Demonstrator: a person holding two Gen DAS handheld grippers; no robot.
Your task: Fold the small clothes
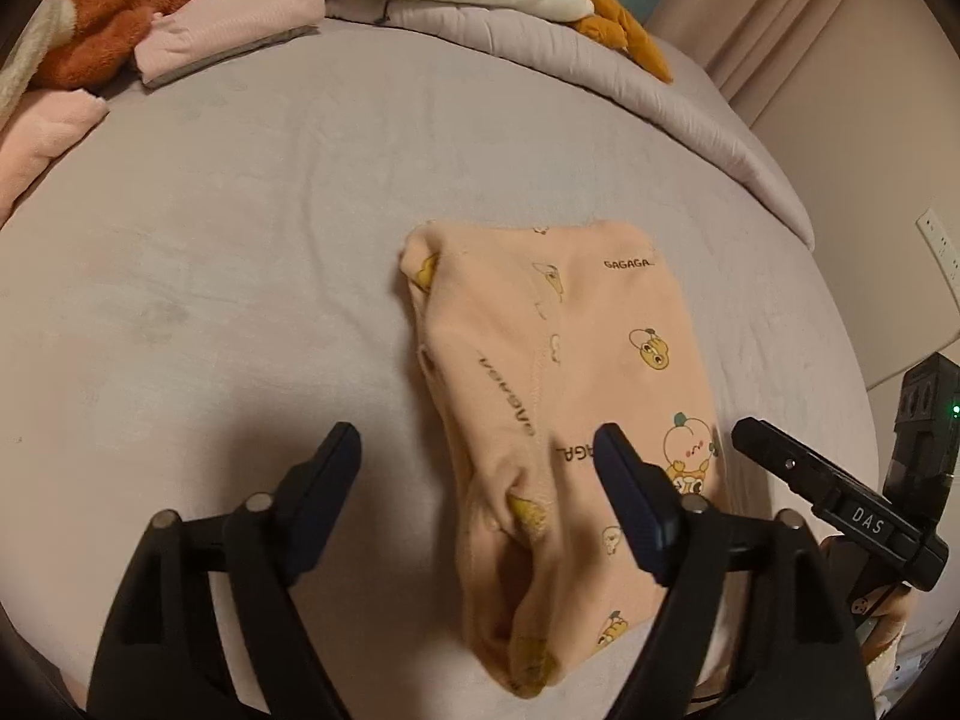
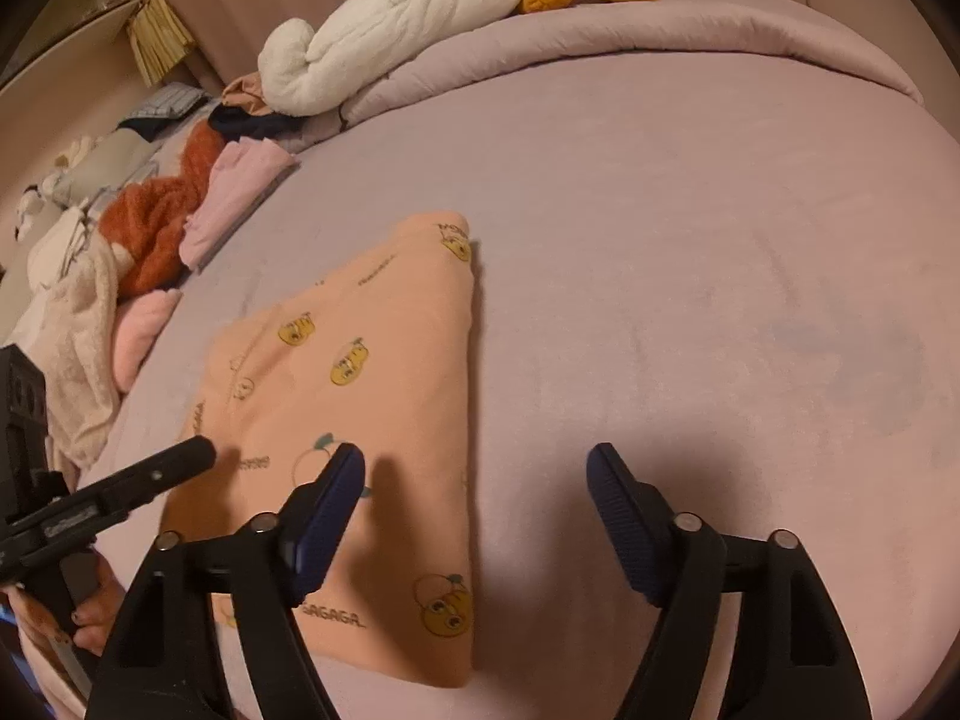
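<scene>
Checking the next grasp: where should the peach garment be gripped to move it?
Probably the straight folded edge of the garment, approached from the bare sheet: layers are stacked flush there, whereas the opposite side is bunched and loose.

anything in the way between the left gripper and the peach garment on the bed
Nothing visible. The left gripper is open right over the near end of the folded peach garment, only air between. The right gripper, also open, is off to the side above the garment's other edge.
</scene>
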